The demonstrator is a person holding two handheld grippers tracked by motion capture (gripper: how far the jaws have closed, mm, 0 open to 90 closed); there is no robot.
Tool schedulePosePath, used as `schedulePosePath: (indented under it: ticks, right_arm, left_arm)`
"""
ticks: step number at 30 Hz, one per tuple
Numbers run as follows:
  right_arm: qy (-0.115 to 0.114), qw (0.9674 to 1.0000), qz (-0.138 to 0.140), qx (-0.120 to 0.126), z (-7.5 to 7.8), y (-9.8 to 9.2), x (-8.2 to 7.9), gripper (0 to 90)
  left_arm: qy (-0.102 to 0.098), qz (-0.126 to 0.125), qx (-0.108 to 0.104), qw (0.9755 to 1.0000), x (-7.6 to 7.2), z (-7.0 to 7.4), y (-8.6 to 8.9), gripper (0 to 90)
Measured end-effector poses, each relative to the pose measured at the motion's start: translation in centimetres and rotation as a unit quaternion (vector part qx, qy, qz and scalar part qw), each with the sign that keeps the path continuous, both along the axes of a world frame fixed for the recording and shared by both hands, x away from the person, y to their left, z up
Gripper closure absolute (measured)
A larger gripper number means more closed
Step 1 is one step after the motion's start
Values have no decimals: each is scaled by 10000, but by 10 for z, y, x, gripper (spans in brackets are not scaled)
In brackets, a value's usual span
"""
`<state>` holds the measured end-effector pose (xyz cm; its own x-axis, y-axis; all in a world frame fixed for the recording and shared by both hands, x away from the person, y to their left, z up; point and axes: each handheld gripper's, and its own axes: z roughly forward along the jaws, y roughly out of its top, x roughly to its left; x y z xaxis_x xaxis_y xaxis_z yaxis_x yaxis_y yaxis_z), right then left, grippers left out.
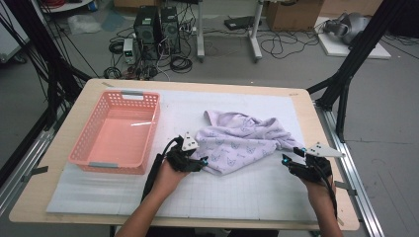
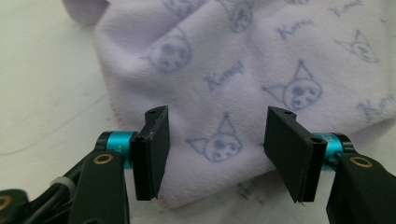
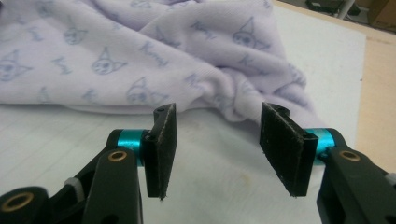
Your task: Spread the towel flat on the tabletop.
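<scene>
high view: a crumpled lilac towel with a cat print lies on the white mat of the tabletop, right of a pink basket. the left tool sits at the towel's near left edge, the right tool just beside its right corner.

left gripper view: the left tool is released, jaws apart, hanging over the towel's near hem; the pads do not press the cloth.

right gripper view: the right tool is released too, jaws spread over bare mat, with the towel's bunched folds just beyond the tips.
</scene>
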<state>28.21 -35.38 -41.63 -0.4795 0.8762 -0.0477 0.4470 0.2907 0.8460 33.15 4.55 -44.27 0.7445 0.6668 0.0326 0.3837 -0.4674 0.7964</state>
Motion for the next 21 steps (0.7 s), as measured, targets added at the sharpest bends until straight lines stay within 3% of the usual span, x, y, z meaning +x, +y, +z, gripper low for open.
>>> schedulePosePath:
  ticks: [1,6,8,12,14,16,17,18,19,20,21]
  right_arm:
    - [32,10000,11,26,-1,1,-4,457]
    - [9,9998,149,129,-2,12,-20,444]
    - [46,9997,198,131,-5,15,-23,444]
    - [204,9991,262,281,-15,18,-24,459]
    - [302,9982,313,421,-19,21,-23,462]
    - [296,9982,390,358,-21,27,-21,465]
    - [287,9981,421,332,-21,29,-20,464]
    - [287,9981,421,332,-21,29,-20,464]
    - [319,9979,469,303,-24,34,-16,465]
    - [335,9978,492,279,-26,36,-14,470]
    - [379,9976,518,256,-28,39,-12,478]
  left_arm:
    - [10,-18,90,10000,0,-2,-2,411]
    - [-13,92,68,9999,-1,-5,-7,454]
    - [95,-32,-31,9999,-3,-5,-10,597]
    - [236,45,-189,9995,-3,-4,-10,841]
    - [671,115,-622,9957,2,-3,-3,849]
    - [637,148,-801,9946,0,-1,0,851]
    - [544,163,-1059,9928,-2,3,1,852]
    - [544,163,-1059,9928,-2,3,1,852]
    - [513,176,-1492,9873,-4,9,5,852]
    - [513,176,-1492,9873,-4,9,5,853]
    - [506,199,-2013,9780,-4,15,10,853]
